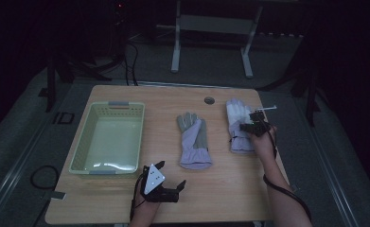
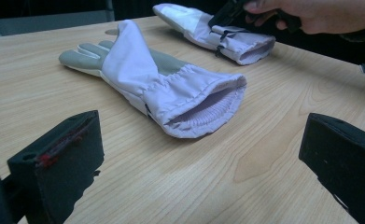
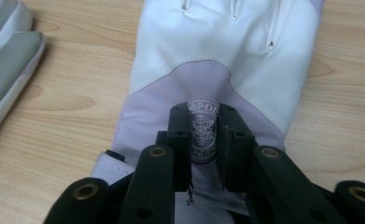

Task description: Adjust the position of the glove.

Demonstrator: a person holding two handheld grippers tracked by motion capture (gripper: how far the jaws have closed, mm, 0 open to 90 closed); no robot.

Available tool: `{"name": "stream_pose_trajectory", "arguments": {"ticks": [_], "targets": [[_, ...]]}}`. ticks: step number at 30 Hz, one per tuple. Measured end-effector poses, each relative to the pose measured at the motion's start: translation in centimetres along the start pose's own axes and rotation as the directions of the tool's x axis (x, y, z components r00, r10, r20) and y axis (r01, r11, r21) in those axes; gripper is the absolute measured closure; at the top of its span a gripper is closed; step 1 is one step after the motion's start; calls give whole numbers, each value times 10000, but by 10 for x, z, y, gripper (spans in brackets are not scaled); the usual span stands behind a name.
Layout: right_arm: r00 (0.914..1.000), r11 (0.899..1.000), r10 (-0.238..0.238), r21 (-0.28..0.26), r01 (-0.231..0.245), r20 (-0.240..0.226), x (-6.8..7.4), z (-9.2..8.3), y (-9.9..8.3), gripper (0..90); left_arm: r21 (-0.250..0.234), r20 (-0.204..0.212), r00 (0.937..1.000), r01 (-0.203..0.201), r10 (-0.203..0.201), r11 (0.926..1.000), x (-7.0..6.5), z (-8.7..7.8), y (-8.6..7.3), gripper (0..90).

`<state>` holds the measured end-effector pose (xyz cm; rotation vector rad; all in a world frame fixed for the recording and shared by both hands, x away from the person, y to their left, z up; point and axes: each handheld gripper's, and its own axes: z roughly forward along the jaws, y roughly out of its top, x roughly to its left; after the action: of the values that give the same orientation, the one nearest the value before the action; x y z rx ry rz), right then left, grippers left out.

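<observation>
**Soft glove pinched at the back of the hand**

In the right gripper view the right gripper has its jaws drawn nearly together on the white and lilac glove, with a fold of fabric bearing a round snowflake badge bunched up between the pads. The glove lies flat on the wooden table, at the centre right of the high view, fingers pointing toward the top of the frame.

This looks like a light, limp thing: padded cloth that will sag and dangle from whatever point is held, not stiff enough to keep its shape. A pinch on the back fabric probably catches the top layer only, so the palm side may hang loose; the gathered cuff looks like the firmer place to take hold. The fabric seems grippy rather than slick, and nothing about it is fragile.

The second glove, grey palm up, lies in the middle of the high view, well apart from the first. The left gripper rests at the bottom centre with jaws wide apart and holding nothing. A pale green basket stands at the left.
</observation>
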<state>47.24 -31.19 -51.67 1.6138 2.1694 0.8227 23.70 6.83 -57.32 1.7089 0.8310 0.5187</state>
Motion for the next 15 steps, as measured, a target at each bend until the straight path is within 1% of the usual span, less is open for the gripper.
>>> {"name": "stream_pose_trajectory", "arguments": {"ticks": [1,2,4,6,7,9,10,12,13,15], "targets": [[10000,10000,18,-55,-18,-39,0,-4,0,785,3,0,10000,1,-1,10000,0,0,0,1],[10000,9999,-26,-142,26,4,1,-8,0,788,3,-5,10000,7,-7,10000,0,0,0,1],[9999,9993,-122,-343,120,-50,2,-17,1,790,0,-9,10000,14,-14,10000,0,0,0,1],[9996,9980,-264,-568,263,-16,5,-29,2,792,-3,-10,10000,31,-31,10000,0,0,0,1],[9996,9975,-264,-661,258,-85,5,-35,2,792,-3,-9,10000,34,-34,10000,0,0,0,1],[9994,9956,-335,-882,329,-53,7,-47,2,795,0,-2,10000,39,-39,10000,0,0,0,1],[9991,9942,-385,-1007,366,-171,8,-53,2,794,3,0,10000,46,-46,10000,0,0,0,1],[9989,9925,-311,-1192,267,-353,9,-65,0,794,7,-25,10000,46,-46,10000,1,0,0,1],[9985,9924,-297,-1203,240,-465,10,-70,0,793,9,-40,10000,53,-53,10000,1,0,0,1],[9987,9905,-352,-1344,299,-370,13,-82,-1,794,7,-42,9999,116,-116,9999,2,0,0,1]]}}
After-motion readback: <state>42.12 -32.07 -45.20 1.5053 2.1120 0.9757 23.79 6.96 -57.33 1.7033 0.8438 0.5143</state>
